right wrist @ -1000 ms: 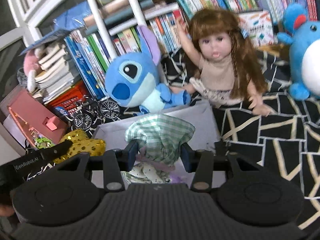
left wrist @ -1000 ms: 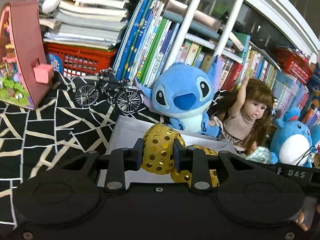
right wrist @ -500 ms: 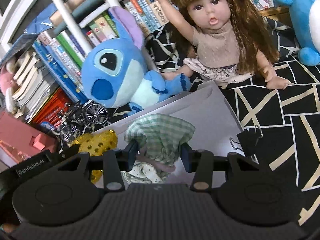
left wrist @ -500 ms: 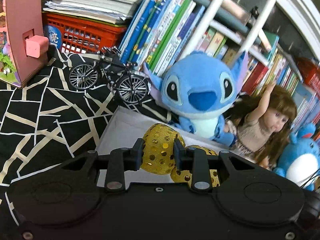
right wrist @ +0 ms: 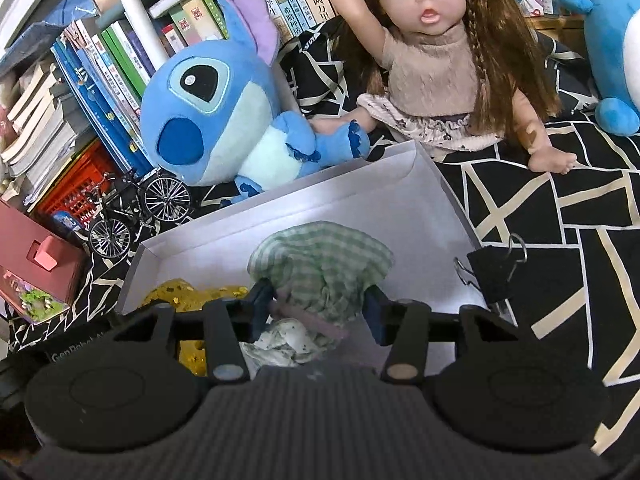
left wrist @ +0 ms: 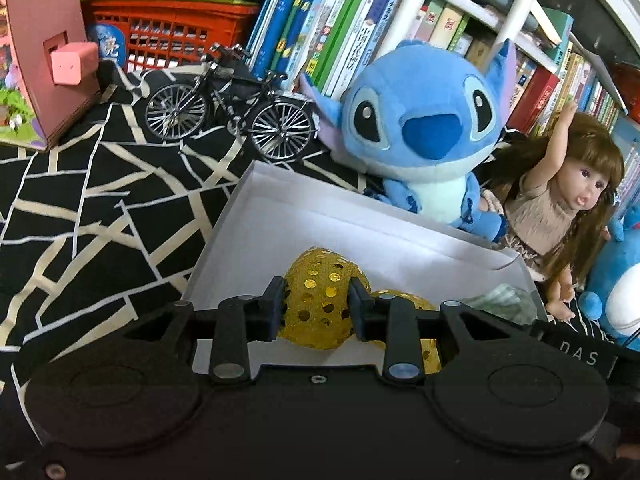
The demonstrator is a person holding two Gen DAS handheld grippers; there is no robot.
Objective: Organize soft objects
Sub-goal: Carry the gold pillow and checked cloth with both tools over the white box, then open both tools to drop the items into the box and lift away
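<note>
The gold pouch [left wrist: 320,304], a soft sequinned lump, sits between the two fingers of the left gripper [left wrist: 318,308], inside the white box [left wrist: 280,204] and down by its near-left part; a second gold lobe of it trails off to the right behind the right finger. The left jaws are opening, yet both pads still touch the pouch's sides. The checked cloth [right wrist: 320,272], green and white, bunched up, stands between the fingers of the right gripper [right wrist: 316,312], also inside the box, just to the right of the gold pouch [right wrist: 192,296] as the right wrist view shows it. These jaws are opening too: the left pad lies against the cloth's edge, while a sliver of gap shows at the right pad, so the pinch looks let go. Below the cloth, nearer the gripper body, lies a pale flowered bit of fabric [right wrist: 288,344]. Past the box's far wall sits a blue plush [left wrist: 420,128], and to the right of it a doll [left wrist: 560,208] with one arm raised. Ahead and left of the left gripper stands a model bicycle [left wrist: 232,108] on the black patterned sheet [left wrist: 100,200]. Just right of the right gripper, outside the box wall, lies a black binder clip [right wrist: 492,276]. Books [left wrist: 332,16] fill the shelves behind everything.
</note>
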